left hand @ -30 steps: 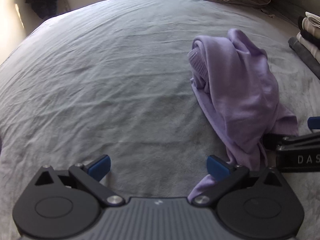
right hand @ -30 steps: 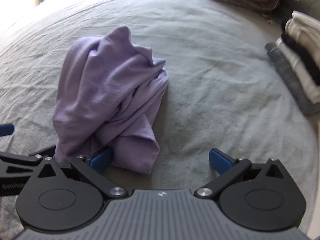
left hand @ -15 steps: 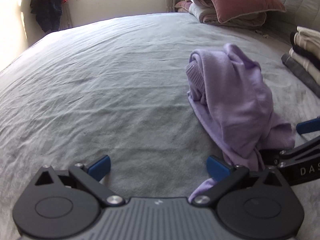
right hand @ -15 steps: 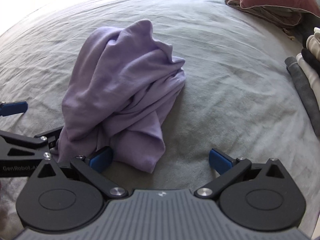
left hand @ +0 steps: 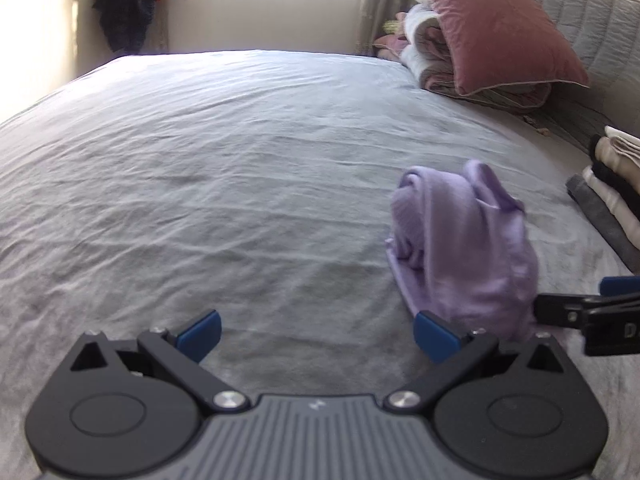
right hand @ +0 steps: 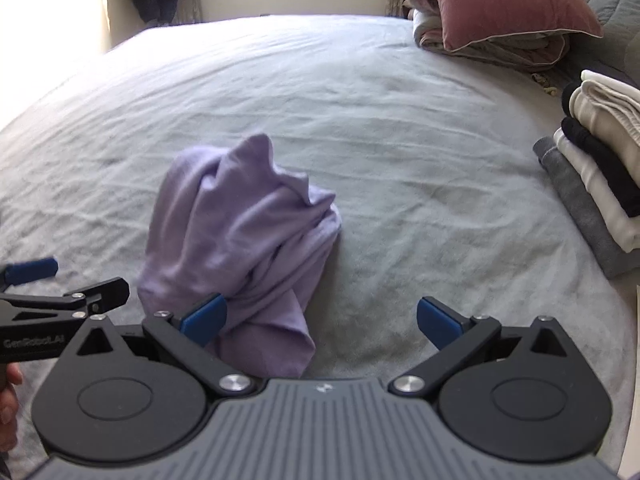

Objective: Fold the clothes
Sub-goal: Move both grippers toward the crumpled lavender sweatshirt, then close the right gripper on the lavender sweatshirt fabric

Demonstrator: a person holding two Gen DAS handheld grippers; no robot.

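Note:
A crumpled lilac garment [left hand: 468, 248] [right hand: 244, 248] lies heaped on the grey bed sheet [left hand: 224, 184] [right hand: 420, 168]. My left gripper [left hand: 318, 332] is open over bare sheet, with its right blue fingertip [left hand: 434, 330] close beside the heap's near edge. My right gripper [right hand: 320, 318] is open too; its left blue fingertip [right hand: 202, 318] sits against the garment's near folds, and part of the cloth lies between the jaws. Nothing is gripped. Each gripper shows at the edge of the other's view.
A stack of folded clothes [right hand: 592, 176] [left hand: 612, 196] lies at the right edge of the bed. A pink pillow [right hand: 504, 0] [left hand: 500, 28] rests on rolled bedding at the head. Dark clothes [left hand: 128, 4] hang by the window. A person's hand [right hand: 8, 400] shows at the far left.
Both cameras have tilted up and drawn back, so the window and pillow came into view and the garment looks farther off. The heap itself has not moved; both grippers stayed open.

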